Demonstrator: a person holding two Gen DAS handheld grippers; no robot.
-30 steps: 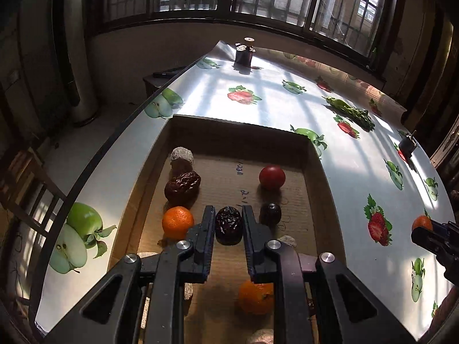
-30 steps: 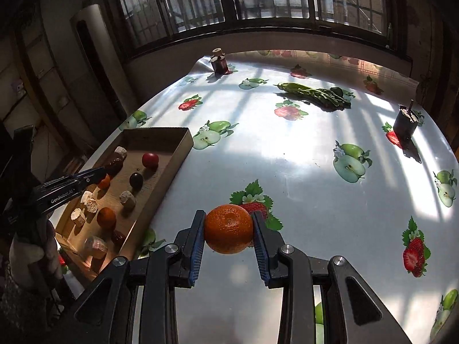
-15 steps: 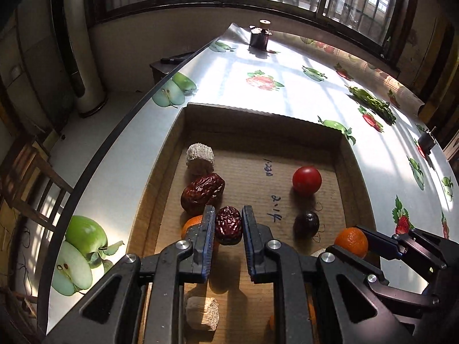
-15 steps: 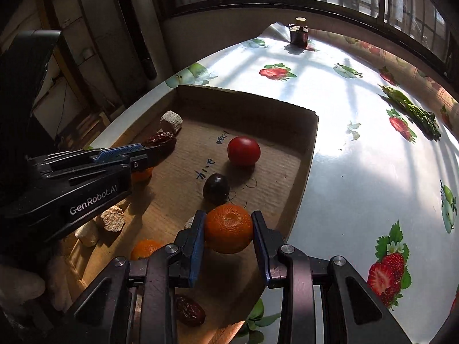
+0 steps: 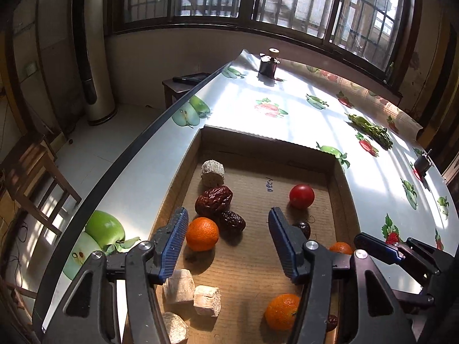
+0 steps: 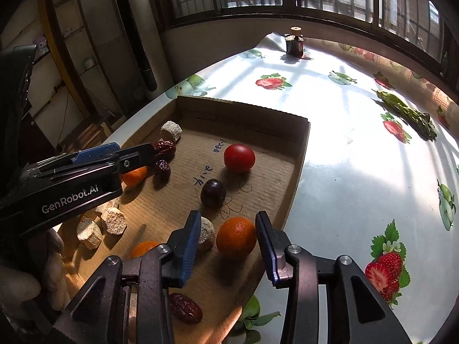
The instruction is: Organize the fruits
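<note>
The right claw [image 6: 226,248] has just been opening, and the tangerine [image 6: 236,237] sits on the box [image 6: 301,154] floor between its pads, which no longer press it. It lies straight ahead of this claw, so the claw can just pull back.

The left claw [image 5: 226,243] has also just been opening. The small date [image 5: 232,222] rests free ahead of it, beside another tangerine [image 5: 202,234].

I count three tangerines, one tomato [image 6: 239,158], one dark plum [image 6: 213,193] and three dates, all in the box on the counter [image 6: 358,172].
</note>
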